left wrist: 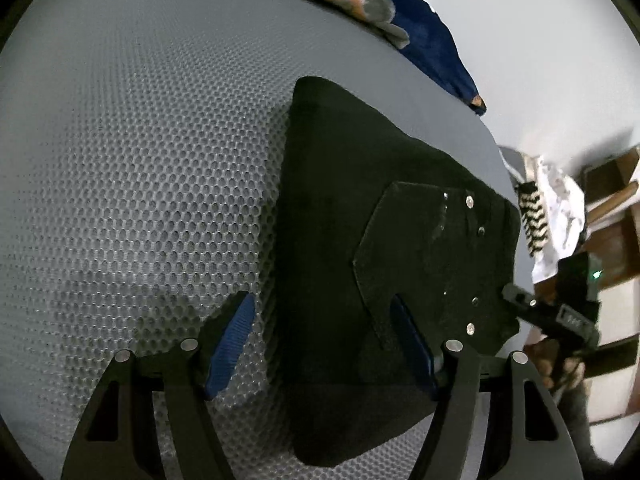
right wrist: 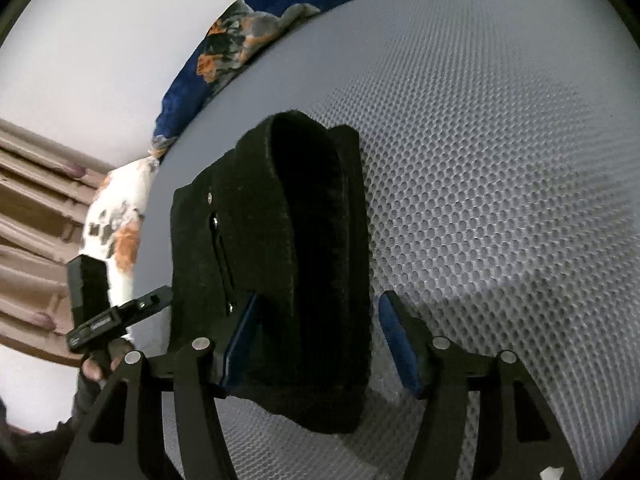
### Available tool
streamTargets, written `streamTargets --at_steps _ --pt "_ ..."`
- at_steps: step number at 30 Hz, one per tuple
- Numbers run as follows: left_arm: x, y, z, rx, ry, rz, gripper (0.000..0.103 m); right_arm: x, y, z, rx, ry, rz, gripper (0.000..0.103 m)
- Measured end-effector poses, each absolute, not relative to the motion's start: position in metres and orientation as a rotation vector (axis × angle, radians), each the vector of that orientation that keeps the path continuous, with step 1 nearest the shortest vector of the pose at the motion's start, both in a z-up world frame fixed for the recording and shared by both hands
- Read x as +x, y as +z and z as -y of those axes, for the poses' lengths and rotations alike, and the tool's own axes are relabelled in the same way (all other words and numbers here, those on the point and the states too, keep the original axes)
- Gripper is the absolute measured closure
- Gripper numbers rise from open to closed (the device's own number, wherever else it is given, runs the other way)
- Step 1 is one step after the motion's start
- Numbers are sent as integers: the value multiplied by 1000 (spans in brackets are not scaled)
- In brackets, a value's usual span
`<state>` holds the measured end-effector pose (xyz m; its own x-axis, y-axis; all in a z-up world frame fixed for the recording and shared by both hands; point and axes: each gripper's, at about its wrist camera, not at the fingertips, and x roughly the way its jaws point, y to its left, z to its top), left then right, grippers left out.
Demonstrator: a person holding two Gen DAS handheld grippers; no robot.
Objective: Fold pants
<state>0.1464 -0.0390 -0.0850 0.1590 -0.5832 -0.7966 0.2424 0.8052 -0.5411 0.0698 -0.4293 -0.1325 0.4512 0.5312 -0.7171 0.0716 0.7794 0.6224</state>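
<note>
Left wrist view only: the right gripper (left wrist: 408, 344) lay over the black pants (left wrist: 332, 208), its flat black plate and screws on top of the cloth; a hand (left wrist: 560, 364) gripped its handle at the right edge, beside a black-and-white striped cloth (left wrist: 530, 216).
Right wrist view only: the open loop of the fold showed end-on, a dark hollow between 2 layers; the left gripper (right wrist: 240, 264) rested against the bundle's left side, and a gloved hand (right wrist: 100, 364) held its handle.
Both views: a blue patterned blanket (left wrist: 432, 36) lay along the far edge of the grey mesh mattress (left wrist: 140, 160).
Pants: folded into a thick, compact black bundle, lying flat on the mattress near its edge; fuzzy, no crease detail visible.
Left gripper: jaws stood wide apart; 1 blue pad (left wrist: 230, 344) rested over bare mesh, the other at the bundle's edge, nothing clamped.
Right gripper: jaws stood apart around the near end of the bundle; the left pad (right wrist: 240, 340) touched the cloth, the right pad (right wrist: 400, 348) stood clear of it over the mesh.
Pose: both tools pointed steeply down at the mattress, close together, 1 on either side of the bundle.
</note>
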Motion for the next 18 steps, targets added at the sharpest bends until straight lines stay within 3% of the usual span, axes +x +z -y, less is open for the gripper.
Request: streamTargets --at_steps 18 --pt "174 -95 34 -378 -751 -1320 33 95 -159 454 839 556 -1085 49"
